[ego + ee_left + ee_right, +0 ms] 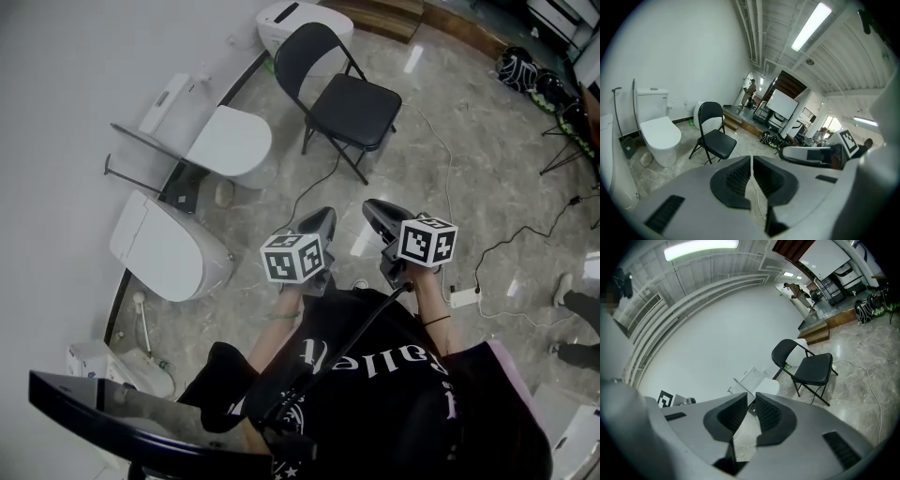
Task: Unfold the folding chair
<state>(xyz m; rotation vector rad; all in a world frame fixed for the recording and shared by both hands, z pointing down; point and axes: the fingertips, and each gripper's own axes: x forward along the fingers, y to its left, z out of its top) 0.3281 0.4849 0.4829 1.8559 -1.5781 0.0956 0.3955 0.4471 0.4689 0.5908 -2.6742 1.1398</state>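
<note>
head view: overhead, steeply down | left gripper view: low, faces chair (715, 143) from well apart | right gripper view: likewise | shared by all: chair, toilet (658, 136)

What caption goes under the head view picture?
An open black folding chair stands beyond the empty left claw and right claw.

Grey, seemingly marble tiled floor (679, 166); plain white wall (684, 61); white ceramic toilet (658, 138) left of the left claw (751, 164); long ceiling strip light (811, 26) above.

Black folding chair (349, 101), white toilets (234, 142), grey veined floor (469, 178), black-and-white square-patterned marker cubes (293, 257), plain white wall (75, 75)
</note>
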